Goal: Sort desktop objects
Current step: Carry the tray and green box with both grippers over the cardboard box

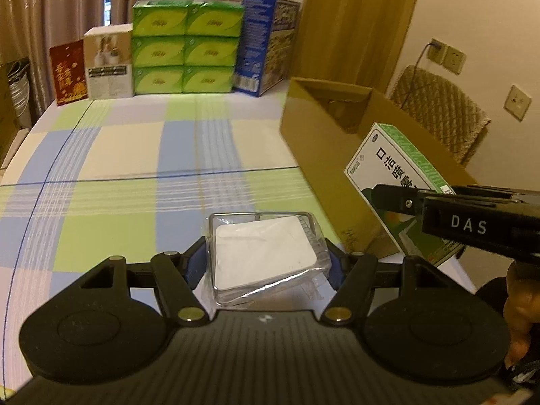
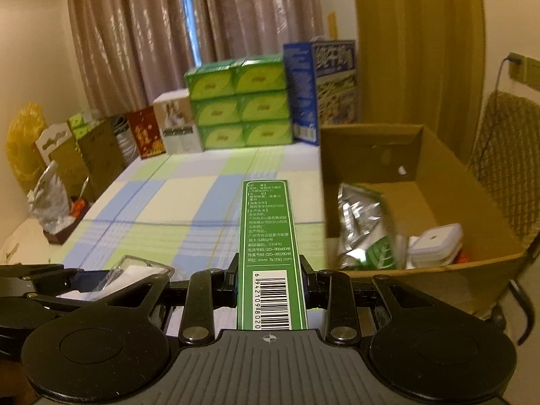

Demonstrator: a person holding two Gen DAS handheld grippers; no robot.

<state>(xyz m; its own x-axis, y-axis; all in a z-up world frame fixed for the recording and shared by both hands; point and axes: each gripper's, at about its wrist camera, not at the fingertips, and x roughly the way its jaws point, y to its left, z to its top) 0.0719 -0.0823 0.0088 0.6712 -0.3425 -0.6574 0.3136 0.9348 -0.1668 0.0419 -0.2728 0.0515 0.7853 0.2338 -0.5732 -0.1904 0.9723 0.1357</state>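
Holding two items at once, nearest first. L gripper (image 1: 266, 263): I have its pads clamped on a clear plastic case (image 1: 266, 256) w/ a white card inside, case lying flat and slightly skewed between the fingers. R gripper (image 2: 270, 280): jaws pinched together on a slim green medicine box (image 2: 268, 236), barcode end toward me, long axis running straight ahead along the fingers.

Key relation, as I judge it: the open cardboard box (image 2: 341, 168) sits ahead and to the right of both tools, on the checked tablecloth (image 1: 135, 168). In the L view the R gripper (image 1: 398, 199) and its green box (image 1: 391, 168) lie between my L tool and the carton wall, so the R hand is nearer the carton and prob. drops first. Inside the carton: a foil pouch (image 2: 361, 222) and a white lidded container (image 2: 435, 243).

Farthest: stacked green tissue packs (image 1: 185, 47) at the table's back edge, well apart from both tools.
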